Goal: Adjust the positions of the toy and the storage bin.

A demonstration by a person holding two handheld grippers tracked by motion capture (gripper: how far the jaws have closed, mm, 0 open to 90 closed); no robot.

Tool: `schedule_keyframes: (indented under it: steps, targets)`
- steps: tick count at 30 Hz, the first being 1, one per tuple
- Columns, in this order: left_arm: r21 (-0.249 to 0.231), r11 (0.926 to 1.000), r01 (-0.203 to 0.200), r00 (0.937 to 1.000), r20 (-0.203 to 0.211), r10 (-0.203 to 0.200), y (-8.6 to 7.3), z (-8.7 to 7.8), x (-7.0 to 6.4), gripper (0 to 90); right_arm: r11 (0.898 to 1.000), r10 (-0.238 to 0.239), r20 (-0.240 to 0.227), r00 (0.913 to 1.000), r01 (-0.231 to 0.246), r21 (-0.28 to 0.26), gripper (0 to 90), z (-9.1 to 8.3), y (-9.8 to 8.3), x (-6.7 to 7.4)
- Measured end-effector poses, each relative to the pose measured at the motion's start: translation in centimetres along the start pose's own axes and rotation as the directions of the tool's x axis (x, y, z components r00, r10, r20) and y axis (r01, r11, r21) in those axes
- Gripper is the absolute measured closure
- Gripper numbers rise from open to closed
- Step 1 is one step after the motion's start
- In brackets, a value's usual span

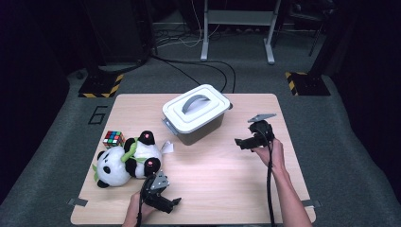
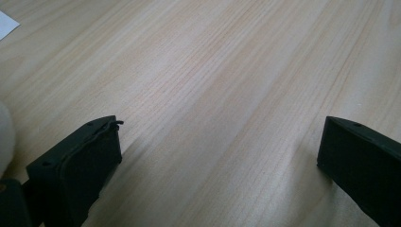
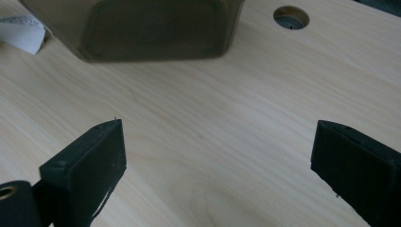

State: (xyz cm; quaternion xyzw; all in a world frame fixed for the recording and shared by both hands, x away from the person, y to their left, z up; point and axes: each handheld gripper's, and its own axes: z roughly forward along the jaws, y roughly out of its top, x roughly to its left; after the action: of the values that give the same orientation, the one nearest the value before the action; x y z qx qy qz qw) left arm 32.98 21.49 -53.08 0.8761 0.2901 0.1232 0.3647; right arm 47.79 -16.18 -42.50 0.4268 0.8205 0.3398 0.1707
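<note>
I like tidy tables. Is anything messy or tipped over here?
A little. The panda toy lies flopped on its side near the table's left edge, with its white tag sticking out. The box stands upright with its lid on. Nothing looks spilled or broken.

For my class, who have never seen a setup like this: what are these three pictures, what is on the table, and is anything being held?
A person holds a hand-operated gripper in each hand. The high view looks down on a wooden table. On it sit a lidded storage box, a plush panda and a puzzle cube. The left gripper is beside the panda; the right gripper is near the box. The other two pictures come from cameras on the grippers, looking along their black fingers. Both grippers are open and hold nothing.
</note>
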Motion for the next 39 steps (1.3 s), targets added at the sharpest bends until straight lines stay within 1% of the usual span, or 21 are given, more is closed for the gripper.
schedule_keyframes:
  steps: [4,5,8,10,13,14,16,19,21,22,23,25,26,29,31,32,33,34,35,37,39]
  targets:
    - [-0.001,1.0000,-0.003,1.0000,0.000,0.003,0.0,0.0,0.0,0.5,1.000,-0.017,-0.014,0.9998,0.017,-0.004,4.7,0.8,1.6,0.5]
    - [-0.001,1.0000,-0.003,1.0000,0.000,0.003,0.0,0.0,0.0,0.5,1.000,-0.015,-0.018,0.9997,0.015,-0.002,4.9,1.0,1.9,0.7]
    - [-0.002,1.0000,-0.002,1.0000,0.000,0.002,0.0,0.0,0.0,0.8,0.999,-0.035,-0.030,0.9989,0.035,-0.003,5.9,1.7,3.0,1.2]
    - [-0.002,1.0000,-0.002,1.0000,0.001,0.002,0.0,0.0,0.0,0.8,0.999,-0.040,-0.025,0.9989,0.039,-0.004,6.7,2.0,3.6,1.4]
    - [0.000,1.0000,-0.005,1.0000,0.003,0.005,0.0,-0.1,0.0,1.0,0.999,-0.035,-0.029,0.9989,0.035,-0.009,8.7,2.6,4.6,1.4]
    - [0.002,1.0000,-0.005,1.0000,0.005,0.005,0.0,-0.1,0.0,1.1,0.999,-0.043,-0.032,0.9985,0.043,-0.011,9.4,2.7,4.9,1.3]
    - [-0.002,1.0000,-0.004,1.0000,-0.002,0.004,0.0,0.0,0.0,1.2,0.999,-0.041,-0.033,0.9986,0.041,-0.010,11.2,3.0,5.6,1.1]
    - [-0.006,1.0000,-0.006,1.0000,-0.002,0.006,0.0,0.0,0.0,1.3,0.999,-0.048,-0.019,0.9986,0.048,-0.013,13.4,3.3,6.7,0.8]
    - [-0.009,1.0000,-0.004,1.0000,0.004,0.004,0.0,0.0,0.0,1.3,0.999,-0.041,-0.020,0.9990,0.040,-0.010,14.3,3.6,7.4,0.4]
    - [-0.006,1.0000,-0.005,1.0000,0.000,0.005,0.0,0.0,0.0,1.3,1.000,-0.024,-0.013,0.9996,0.024,-0.012,14.7,3.7,7.8,0.4]
    - [-0.006,1.0000,-0.005,1.0000,-0.001,0.005,0.0,0.0,0.0,1.3,0.999,-0.030,-0.016,0.9994,0.029,-0.019,15.6,3.9,8.2,0.1]
    - [-0.005,1.0000,-0.008,1.0000,0.000,0.008,0.0,0.0,0.0,1.4,1.000,-0.009,-0.011,0.9999,0.009,-0.027,18.9,4.1,9.0,-0.3]
    - [-0.005,1.0000,-0.006,1.0000,0.000,0.006,0.0,0.0,0.0,1.4,1.000,-0.006,-0.014,0.9999,0.006,-0.026,19.9,4.2,9.4,-0.5]
    - [-0.006,1.0000,-0.004,1.0000,0.001,0.004,0.0,0.0,0.0,1.4,0.999,0.015,0.005,0.9999,-0.015,-0.030,26.5,4.5,10.3,-0.8]
    - [-0.002,1.0000,-0.007,0.9999,0.008,0.007,0.0,-0.1,0.0,1.5,0.999,0.020,0.037,0.9991,-0.018,-0.035,31.4,4.8,10.9,-1.1]
    - [-0.007,1.0000,-0.004,1.0000,0.004,0.004,0.0,0.0,0.0,1.5,0.999,0.039,0.031,0.9987,-0.038,-0.032,33.3,5.0,11.1,-1.3]
    - [-0.008,1.0000,-0.003,1.0000,0.005,0.003,0.0,0.0,0.0,1.5,0.999,0.044,0.043,0.9981,-0.043,-0.034,36.7,5.1,11.4,-1.4]
    - [-0.011,0.9999,-0.001,1.0000,0.000,0.001,-0.1,0.0,-0.1,1.8,0.998,0.043,0.066,0.9969,-0.040,-0.045,39.5,5.3,11.5,-1.5]
    - [-0.004,1.0000,-0.002,1.0000,-0.002,0.002,-0.1,-0.1,-0.1,2.1,0.998,0.048,0.071,0.9963,-0.045,-0.047,40.8,5.4,11.6,-1.5]
    - [-0.006,1.0000,-0.002,1.0000,-0.004,0.002,-0.1,-0.1,-0.1,2.2,0.998,0.061,0.063,0.9962,-0.059,-0.034,43.3,6.0,11.8,-1.7]
    - [-0.008,1.0000,0.004,1.0000,-0.001,-0.004,-0.1,-0.1,-0.1,2.2,0.997,0.077,0.073,0.9943,-0.075,-0.034,47.3,6.2,12.2,-1.9]
